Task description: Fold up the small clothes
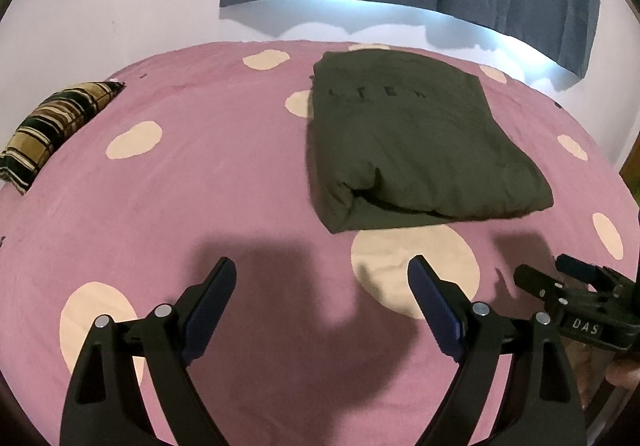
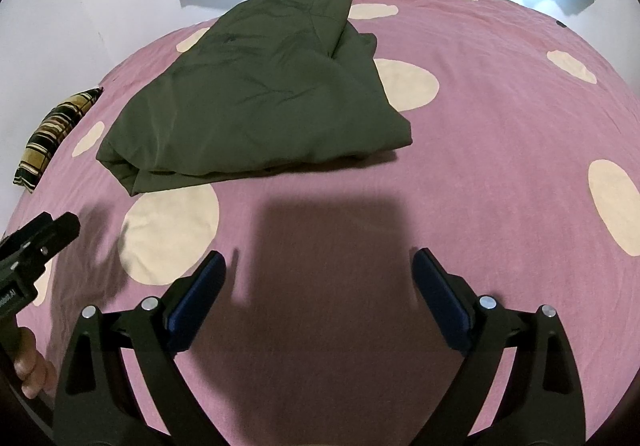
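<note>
Olive-green garment lies folded on the pink spotted bed, well ahead of both your grippers. Your left gripper hovers over the sheet with jaws wide apart and nothing between them. Your right gripper hovers beside it, jaws equally apart and empty. Striped pillow sits at the bed's left edge.
</note>
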Demonstrator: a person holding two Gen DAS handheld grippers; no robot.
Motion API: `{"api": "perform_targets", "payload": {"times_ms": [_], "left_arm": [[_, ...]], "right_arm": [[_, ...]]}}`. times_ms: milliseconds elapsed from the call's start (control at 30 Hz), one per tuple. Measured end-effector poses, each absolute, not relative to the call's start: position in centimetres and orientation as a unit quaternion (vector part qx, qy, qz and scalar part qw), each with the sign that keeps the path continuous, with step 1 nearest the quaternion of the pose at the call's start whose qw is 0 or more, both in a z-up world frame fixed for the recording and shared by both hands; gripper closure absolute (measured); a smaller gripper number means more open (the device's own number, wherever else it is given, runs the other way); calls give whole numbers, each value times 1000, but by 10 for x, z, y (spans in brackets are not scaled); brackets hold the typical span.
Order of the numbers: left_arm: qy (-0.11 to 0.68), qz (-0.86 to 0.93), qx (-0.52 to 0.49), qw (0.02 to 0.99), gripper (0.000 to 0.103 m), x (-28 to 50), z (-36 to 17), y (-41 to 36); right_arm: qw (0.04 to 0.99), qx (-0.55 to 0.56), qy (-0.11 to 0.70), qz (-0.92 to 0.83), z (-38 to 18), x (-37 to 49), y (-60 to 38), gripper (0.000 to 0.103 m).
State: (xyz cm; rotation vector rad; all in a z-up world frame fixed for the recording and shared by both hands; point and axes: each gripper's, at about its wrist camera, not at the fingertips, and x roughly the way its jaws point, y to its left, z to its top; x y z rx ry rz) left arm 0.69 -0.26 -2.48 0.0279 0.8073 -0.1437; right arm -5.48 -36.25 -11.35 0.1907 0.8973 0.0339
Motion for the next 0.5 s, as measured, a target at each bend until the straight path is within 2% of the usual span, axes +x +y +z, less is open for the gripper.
{"api": "perform_targets", "payload": {"times_ms": [233,500], "left_arm": [[300,-55,40,951,16,-7,4,0],[309,-36,28,950,16,32,22,31]], "right_arm": [[896,91,434,19,-114,-53,-366,8],[905,123,405,42,-90,-55,-383,8]]}}
